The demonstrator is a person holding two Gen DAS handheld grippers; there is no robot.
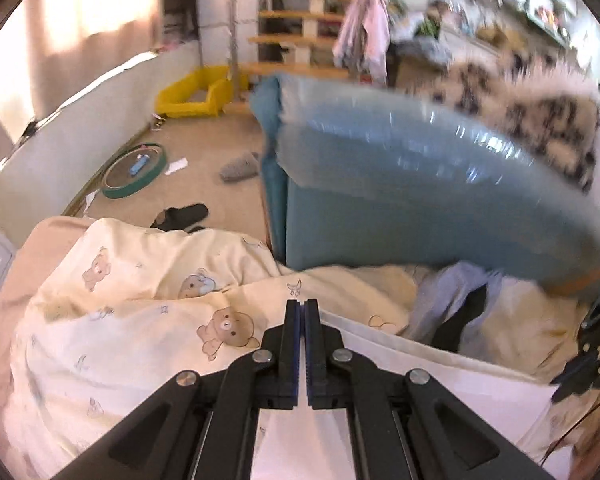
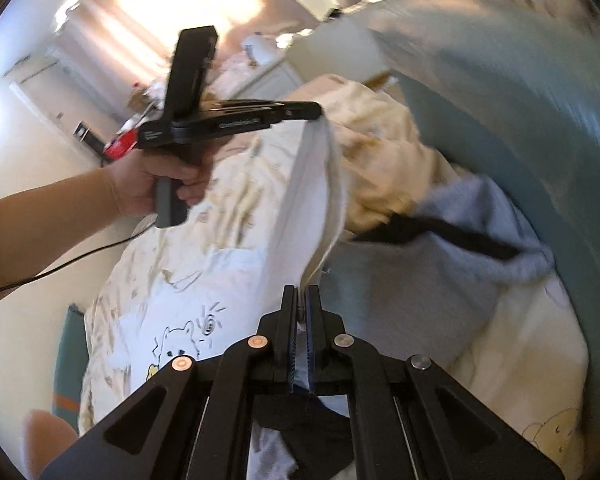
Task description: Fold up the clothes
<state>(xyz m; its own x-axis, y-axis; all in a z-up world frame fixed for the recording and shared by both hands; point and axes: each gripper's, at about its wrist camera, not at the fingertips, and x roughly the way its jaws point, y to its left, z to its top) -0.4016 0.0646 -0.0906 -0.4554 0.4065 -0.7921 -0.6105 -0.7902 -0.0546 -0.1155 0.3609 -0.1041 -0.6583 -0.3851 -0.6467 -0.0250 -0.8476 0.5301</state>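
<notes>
A white garment (image 2: 308,184) with a cartoon drawing hangs stretched between my two grippers above the bed. In the right wrist view my right gripper (image 2: 302,292) is shut on one edge of it. A hand (image 2: 152,184) holds my left gripper (image 2: 318,114) further off, shut on the other end. From the left wrist camera, my left gripper (image 1: 302,304) has its jaws pressed together, and the white garment (image 1: 440,380) runs from under it to the right gripper (image 1: 568,380) at the right edge.
A cream bear-print quilt (image 1: 140,300) covers the bed. A grey-blue garment with a black part (image 2: 420,280) lies crumpled by the teal upholstered board (image 1: 380,220). On the floor are a black slipper (image 1: 180,216), a grey slipper (image 1: 240,166) and a yellow bin (image 1: 196,92).
</notes>
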